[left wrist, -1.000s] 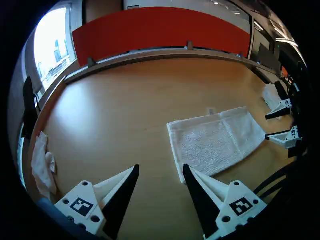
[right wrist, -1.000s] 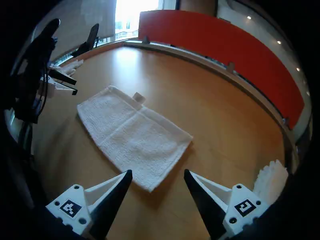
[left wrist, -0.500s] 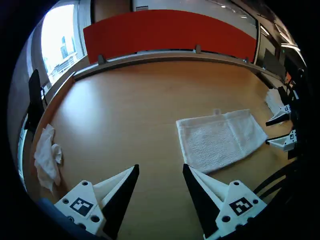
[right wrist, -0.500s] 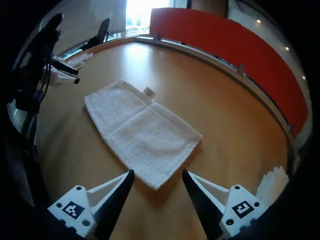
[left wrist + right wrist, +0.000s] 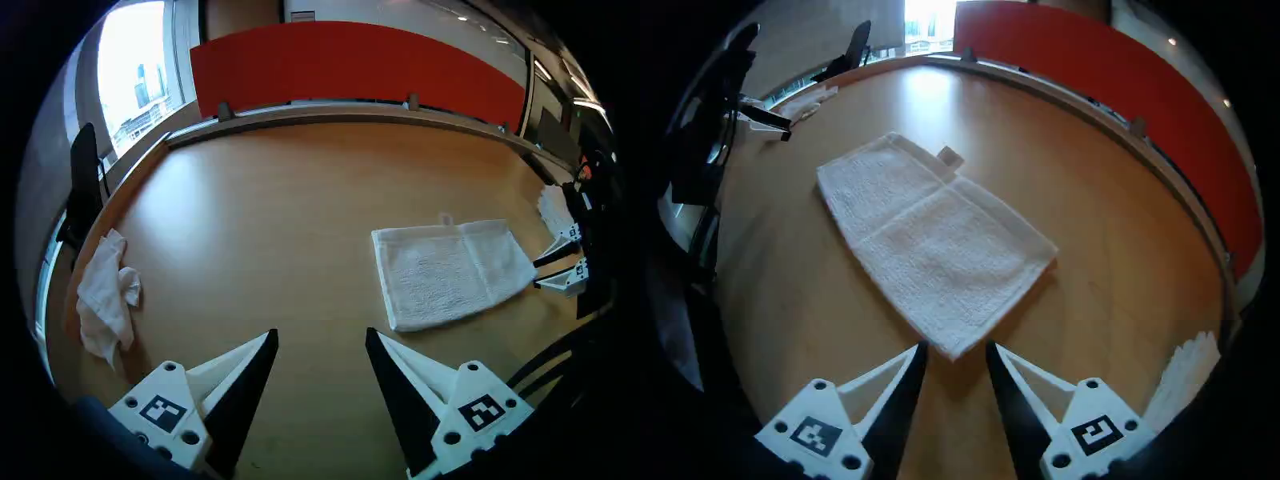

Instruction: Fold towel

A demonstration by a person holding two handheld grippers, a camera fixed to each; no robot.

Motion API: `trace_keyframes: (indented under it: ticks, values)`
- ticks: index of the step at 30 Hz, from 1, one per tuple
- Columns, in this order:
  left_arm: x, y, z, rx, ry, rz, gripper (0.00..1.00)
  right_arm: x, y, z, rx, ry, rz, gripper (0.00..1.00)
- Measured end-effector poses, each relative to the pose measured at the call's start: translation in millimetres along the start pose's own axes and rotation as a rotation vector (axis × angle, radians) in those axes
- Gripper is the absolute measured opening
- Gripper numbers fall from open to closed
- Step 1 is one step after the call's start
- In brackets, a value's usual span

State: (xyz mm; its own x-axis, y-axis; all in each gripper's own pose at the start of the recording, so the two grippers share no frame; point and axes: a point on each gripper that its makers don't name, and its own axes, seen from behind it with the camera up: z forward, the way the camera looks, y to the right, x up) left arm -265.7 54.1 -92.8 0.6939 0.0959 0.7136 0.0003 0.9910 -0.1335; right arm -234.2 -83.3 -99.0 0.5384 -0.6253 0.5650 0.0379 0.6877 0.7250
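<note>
Pale wooden counter runs back to a red partition in the left gripper view. Right of centre, the white towel lies flat, folded to a rectangle, with a small tag on its far edge. The left tool gapes wide and empty over bare wood, and a crumpled cloth lies by the left edge.

In the right gripper view, the towel's near corner lies between the tips of the right tool. Its fingers stand a narrow gap apart, not pressing the fabric. Open wood surrounds the towel; a stack of cloths sits by the right edge.
</note>
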Motion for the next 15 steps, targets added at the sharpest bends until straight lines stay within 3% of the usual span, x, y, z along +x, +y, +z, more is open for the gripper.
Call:
trace_keyframes:
  ticks: [2,8,15]
  values:
    - [-1.7,-3.0,-1.8,0.005,-0.001,-0.002,0.8,-3.1,-0.1,0.9,0.009,-0.014,0.008,0.34]
    - [-5.9,-8.9,-5.4,0.017,-0.006,-0.009,0.8,-4.6,-0.7,-0.1,0.025,-0.016,0.019,0.27]
    - [-8.4,-10.5,-6.2,0.019,-0.008,-0.01,0.8,-7.2,-2.2,-2.0,0.03,-0.026,0.006,0.06]
